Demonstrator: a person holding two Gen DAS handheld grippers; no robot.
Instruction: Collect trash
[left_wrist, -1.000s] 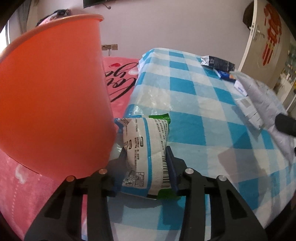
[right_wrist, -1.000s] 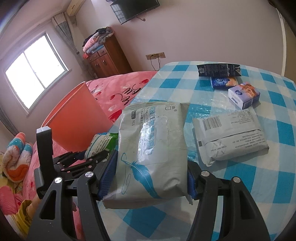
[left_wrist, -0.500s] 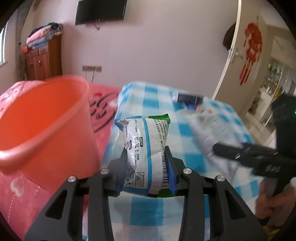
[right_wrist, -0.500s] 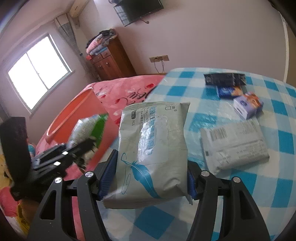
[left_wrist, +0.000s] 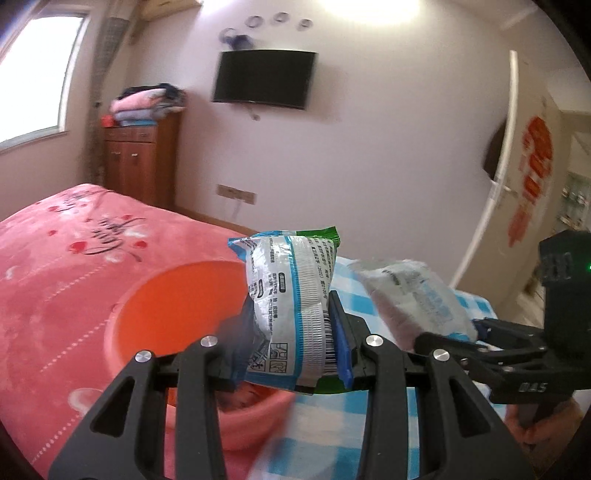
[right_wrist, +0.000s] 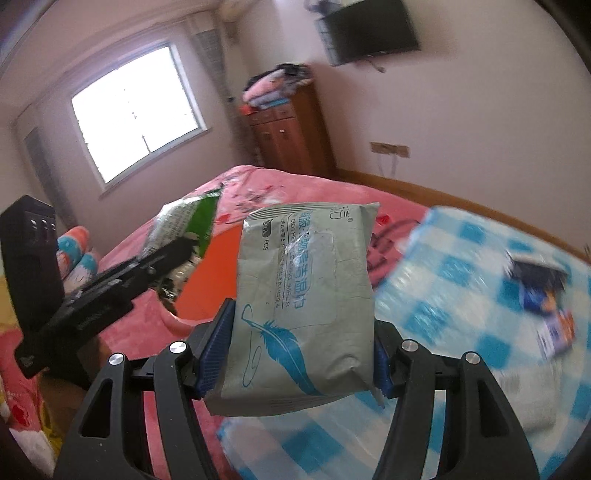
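My left gripper (left_wrist: 291, 339) is shut on a white, blue and green snack packet (left_wrist: 291, 306), held upright just above the near right rim of the orange bin (left_wrist: 173, 306). My right gripper (right_wrist: 303, 350) is shut on a grey wet-wipes pack (right_wrist: 303, 295) with a blue feather print, raised over the table's left edge. In the left wrist view the wipes pack (left_wrist: 417, 299) and right gripper (left_wrist: 476, 343) hang to the right. In the right wrist view the left gripper (right_wrist: 173, 254) holds the snack packet (right_wrist: 184, 221) by the bin (right_wrist: 214, 273).
The bin stands on a pink bedspread (left_wrist: 62, 258) beside the blue-checked table (right_wrist: 461, 280). Blurred dark and blue packets (right_wrist: 539, 291) lie at the table's far right. A wooden cabinet (left_wrist: 140, 162), a wall television (left_wrist: 264, 79) and a white door (left_wrist: 517, 184) stand behind. A hand (left_wrist: 539, 432) grips the right gripper's handle.
Both grippers have risen and swung left toward the bin with their packs still held. The left view now looks down into the bin's mouth; the right view has left most of the table behind.
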